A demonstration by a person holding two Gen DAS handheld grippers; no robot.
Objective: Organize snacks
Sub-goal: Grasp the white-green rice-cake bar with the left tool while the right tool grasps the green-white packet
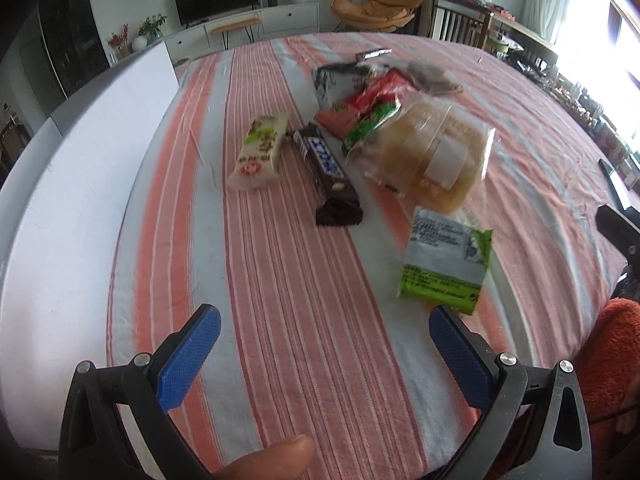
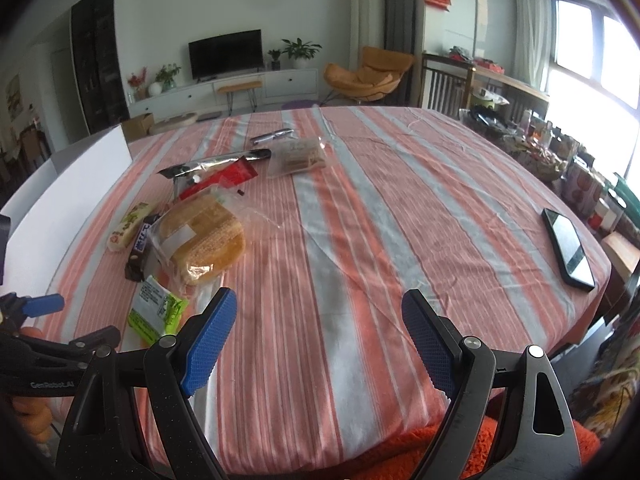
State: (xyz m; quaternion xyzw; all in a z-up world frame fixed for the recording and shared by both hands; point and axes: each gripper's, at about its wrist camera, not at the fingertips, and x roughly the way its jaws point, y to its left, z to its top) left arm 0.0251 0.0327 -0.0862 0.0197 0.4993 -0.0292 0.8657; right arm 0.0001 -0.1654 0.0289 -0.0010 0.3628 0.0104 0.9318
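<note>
- White board point(image 1: 80, 200), flat and smooth, stands at the counter's left edge; its top is cut off in the left wrist view.
- Counter point(image 1: 280, 300) wears a woven cloth with salmon and grey stripes.
- Left claw point(image 1: 324, 344): blue ribbed pads spread wide, nothing between them, above bare cloth near the snacks; a thumb point(image 1: 276, 456) shows at the bottom edge.
- Cream wafer pack point(image 1: 260, 152), glossy, rectangular, long axis running near to far.
- Dark chocolate bar point(image 1: 324, 168) just right of it, long axis near to far, tilted slightly leftward at the far end.
- Clear bag of bread point(image 1: 424, 156), crinkly plastic, rounded loaf, white label; it overlaps a red-green packet point(image 1: 368, 116).
- Green-white sachet point(image 1: 444, 264) lies nearest, print blurred.
- Far packets are too blurred to read.
- Right claw point(image 2: 320, 340): spread wide, holding nothing, above cloth right of the pile.
- Black phone point(image 2: 568, 248), glossy slab, near the right edge.
</note>
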